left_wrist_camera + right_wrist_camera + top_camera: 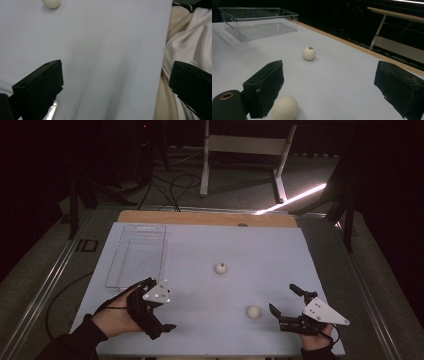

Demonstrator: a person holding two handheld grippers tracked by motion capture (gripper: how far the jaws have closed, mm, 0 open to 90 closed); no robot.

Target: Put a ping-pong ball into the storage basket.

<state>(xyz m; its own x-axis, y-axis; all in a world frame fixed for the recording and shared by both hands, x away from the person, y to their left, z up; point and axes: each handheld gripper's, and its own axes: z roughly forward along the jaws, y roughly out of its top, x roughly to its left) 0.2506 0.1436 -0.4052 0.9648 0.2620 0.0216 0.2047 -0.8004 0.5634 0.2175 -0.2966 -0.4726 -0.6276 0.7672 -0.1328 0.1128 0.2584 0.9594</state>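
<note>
Two cream-white balls lie on the white tabletop (200,295). The far ball (220,268) (309,53) has a dark mark on top. The near ball (253,311) (285,108) rests just beside the left jaw of my right gripper (284,298) (329,66), not between the jaws. That gripper is open, low over the front right of the table, pointing toward the back left. My left gripper (161,304) (116,66) is open near the front left, aimed right along the table's front edge, with nothing between its jaws. The near ball (51,3) lies far ahead of it.
An empty clear plastic bin (137,255) (259,22) stands at the back left of the table. A wooden strip (200,217) runs along the far edge. Beyond it, a white table frame (245,145) and cables (170,185) are on the floor. Light clothing (190,37) hangs past the front edge.
</note>
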